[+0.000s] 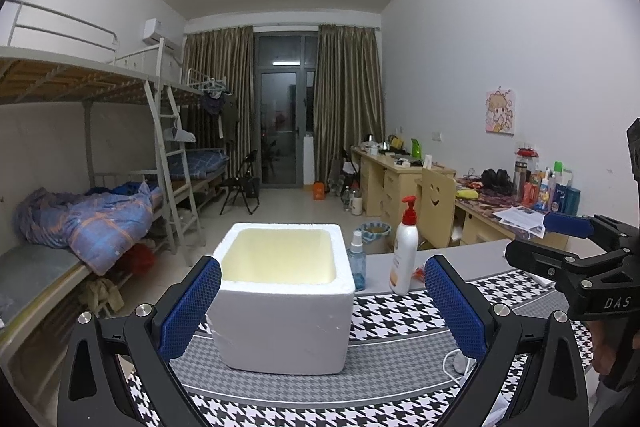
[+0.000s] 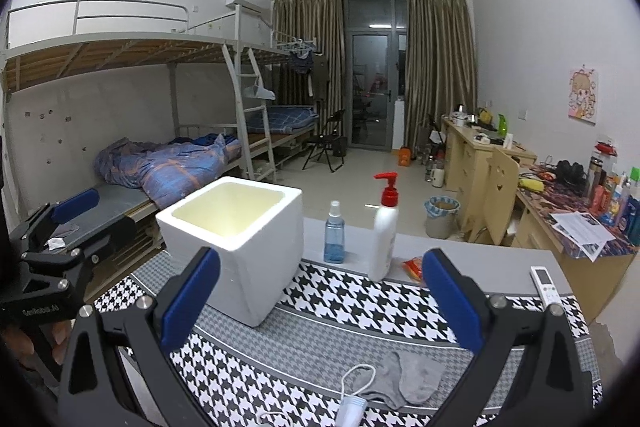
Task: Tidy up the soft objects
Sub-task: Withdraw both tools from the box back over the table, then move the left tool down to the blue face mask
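Right wrist: crumpled grey sock lies untouched; both my grippers' fingers apart, empty. Next: grab sock, drop into white foam box.

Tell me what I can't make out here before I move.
- Foam box floor: its walls hide it, both views.
- Face mask: right view, cut by the bottom edge.
- Orange packet: right pad covers part; contents unreadable.
- Sock: hardly visible in left view.
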Demonstrator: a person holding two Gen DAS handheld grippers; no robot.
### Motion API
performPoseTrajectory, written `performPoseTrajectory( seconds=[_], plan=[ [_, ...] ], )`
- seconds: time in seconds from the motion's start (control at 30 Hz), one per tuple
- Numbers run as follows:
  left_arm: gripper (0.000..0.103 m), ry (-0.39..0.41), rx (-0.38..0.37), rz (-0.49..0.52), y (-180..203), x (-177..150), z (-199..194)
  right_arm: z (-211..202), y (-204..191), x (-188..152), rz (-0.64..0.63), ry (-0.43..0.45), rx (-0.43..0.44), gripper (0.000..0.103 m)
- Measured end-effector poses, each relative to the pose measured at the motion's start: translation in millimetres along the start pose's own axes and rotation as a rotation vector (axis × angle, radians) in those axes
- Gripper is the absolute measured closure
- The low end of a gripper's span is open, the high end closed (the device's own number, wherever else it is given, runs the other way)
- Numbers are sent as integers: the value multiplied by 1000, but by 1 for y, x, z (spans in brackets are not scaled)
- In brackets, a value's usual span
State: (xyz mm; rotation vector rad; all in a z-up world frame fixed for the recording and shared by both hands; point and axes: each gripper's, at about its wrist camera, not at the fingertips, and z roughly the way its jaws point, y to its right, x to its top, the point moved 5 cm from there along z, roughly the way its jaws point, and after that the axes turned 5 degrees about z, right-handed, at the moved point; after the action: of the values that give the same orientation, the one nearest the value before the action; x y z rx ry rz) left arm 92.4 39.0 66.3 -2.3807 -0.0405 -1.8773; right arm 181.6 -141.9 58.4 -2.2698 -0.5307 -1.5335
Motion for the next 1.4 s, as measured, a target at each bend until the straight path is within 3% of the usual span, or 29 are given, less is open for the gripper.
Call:
performPoseTrajectory(
  seconds=[0.4,0.9,1.4],
  plan=[
    [1,-13,-31,25,15,-11,1,-1,13,-18,12,-16,-34,1],
    [1,-69,-127,28,31,-34,15,-6,26,-38,39,-27,-89,1],
    [1,-70,-210,56,53,-49,13,-7,51,-56,95,-46,-147,1]
  ],
)
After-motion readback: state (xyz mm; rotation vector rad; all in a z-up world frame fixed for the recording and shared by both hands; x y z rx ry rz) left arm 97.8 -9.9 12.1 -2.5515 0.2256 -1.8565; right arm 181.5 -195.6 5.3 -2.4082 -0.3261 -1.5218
